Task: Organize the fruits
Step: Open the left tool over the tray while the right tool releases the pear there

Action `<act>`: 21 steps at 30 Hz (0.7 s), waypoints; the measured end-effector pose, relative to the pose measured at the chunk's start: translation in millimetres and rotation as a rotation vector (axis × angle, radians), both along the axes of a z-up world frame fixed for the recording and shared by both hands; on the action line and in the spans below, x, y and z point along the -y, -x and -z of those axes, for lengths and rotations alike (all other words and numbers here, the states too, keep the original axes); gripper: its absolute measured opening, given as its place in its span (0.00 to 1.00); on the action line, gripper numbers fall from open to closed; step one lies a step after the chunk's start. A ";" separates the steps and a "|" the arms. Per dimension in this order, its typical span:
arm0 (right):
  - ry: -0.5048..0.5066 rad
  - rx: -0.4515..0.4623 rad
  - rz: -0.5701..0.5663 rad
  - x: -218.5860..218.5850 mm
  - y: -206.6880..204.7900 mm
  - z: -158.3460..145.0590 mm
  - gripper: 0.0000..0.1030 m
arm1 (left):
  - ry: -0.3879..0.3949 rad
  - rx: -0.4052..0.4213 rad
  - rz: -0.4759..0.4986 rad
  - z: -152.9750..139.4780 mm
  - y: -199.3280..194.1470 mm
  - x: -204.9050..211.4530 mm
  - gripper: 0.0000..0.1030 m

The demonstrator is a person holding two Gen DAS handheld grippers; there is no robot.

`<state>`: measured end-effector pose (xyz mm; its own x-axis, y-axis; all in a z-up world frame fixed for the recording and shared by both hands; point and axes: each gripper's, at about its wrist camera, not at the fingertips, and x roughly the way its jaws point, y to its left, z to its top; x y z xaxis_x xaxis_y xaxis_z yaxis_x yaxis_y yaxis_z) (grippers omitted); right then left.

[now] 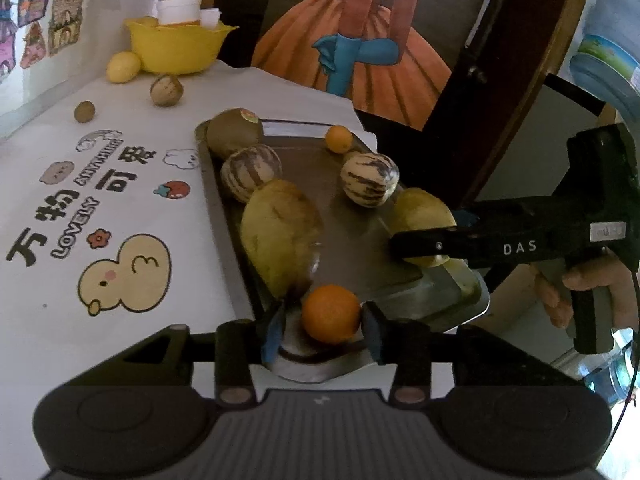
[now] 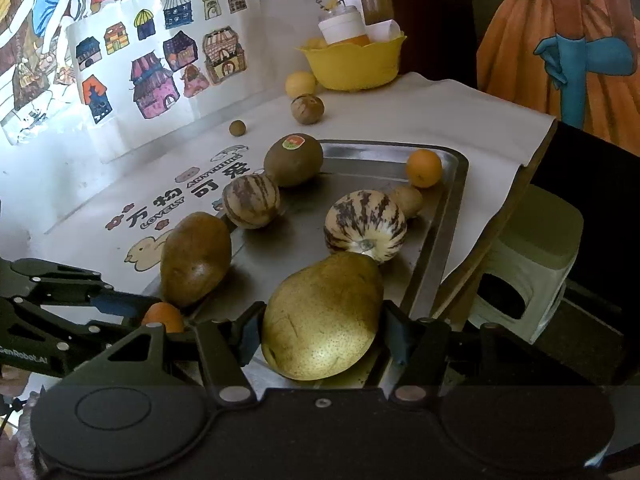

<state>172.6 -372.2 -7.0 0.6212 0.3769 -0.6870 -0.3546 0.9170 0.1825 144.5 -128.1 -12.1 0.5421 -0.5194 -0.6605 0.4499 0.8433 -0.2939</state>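
Note:
A metal tray [image 1: 360, 216] [image 2: 448, 208] holds a kiwi [image 1: 234, 133] [image 2: 293, 159], two striped melons [image 1: 251, 172] [image 1: 370, 178], a brown-yellow fruit [image 1: 280, 236] [image 2: 196, 258] and a small orange [image 1: 338, 139] [image 2: 423, 168]. My left gripper [image 1: 324, 330] has its fingers around an orange [image 1: 331, 314] at the tray's near corner; the right pad touches it, the left pad stands slightly apart. My right gripper [image 2: 324, 336] is shut on a yellow-green pear [image 2: 324, 316] [image 1: 424, 220] at the tray's right edge.
A yellow bowl [image 1: 176, 46] [image 2: 356, 62] with a white jar stands at the back of the table. A lemon [image 1: 123, 66], a brownish round fruit [image 1: 166, 89] and a small brown fruit [image 1: 84, 111] lie on the printed tablecloth. A stool [image 2: 528, 264] stands right of the table.

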 end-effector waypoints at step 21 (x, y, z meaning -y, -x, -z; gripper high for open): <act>0.045 0.069 0.085 -7.7 39.6 -24.6 0.89 | 0.020 0.078 -0.078 -36.1 39.2 -29.3 0.82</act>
<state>133.0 -364.5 17.7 0.6962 0.2912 -0.6562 -0.2860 0.9509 0.1185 105.3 -98.8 24.0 0.6305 -0.4864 -0.6048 0.4054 0.8709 -0.2777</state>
